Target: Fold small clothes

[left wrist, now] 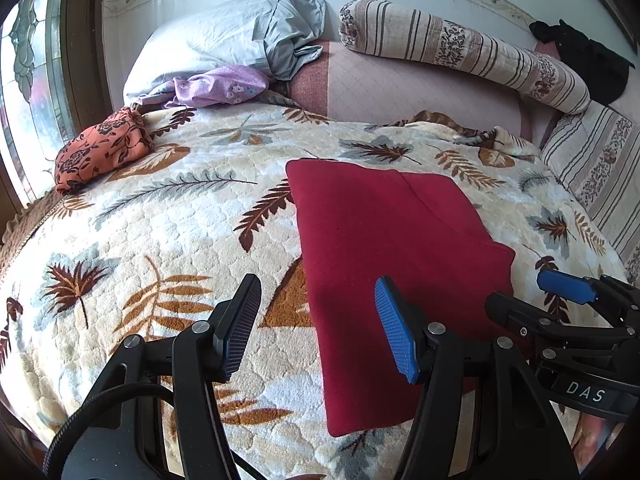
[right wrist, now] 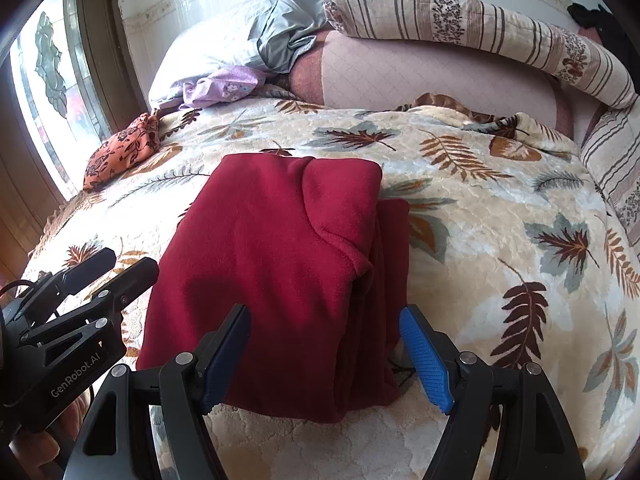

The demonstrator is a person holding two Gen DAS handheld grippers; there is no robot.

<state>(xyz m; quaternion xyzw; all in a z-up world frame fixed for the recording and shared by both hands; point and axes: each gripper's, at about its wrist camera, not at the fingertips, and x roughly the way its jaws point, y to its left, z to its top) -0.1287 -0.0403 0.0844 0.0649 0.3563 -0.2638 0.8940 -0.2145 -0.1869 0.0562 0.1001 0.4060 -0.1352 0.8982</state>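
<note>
**Red cloth folded on the bed**

Nearest, the left gripper (left wrist: 316, 330) and right gripper (right wrist: 326, 354) hang open, holding nothing. Between them, the folded red cloth (right wrist: 276, 264) lies flat on the leafy blanket (left wrist: 160, 216). Far left sits an orange flowered bundle (left wrist: 102, 148), pillows (left wrist: 208, 44) beyond.

Two black handheld grippers with blue pads

The left gripper (left wrist: 316, 328), at the frame's bottom, has silver screws, ribbed blue pads and a black cable lower left; the right gripper (right wrist: 326, 354) looks alike, "GenRobot.AI" printed lower left.

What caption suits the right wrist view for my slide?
Open right tongs hover over a folded dark red fleece garment on a leaf-patterned plush blanket.
</note>
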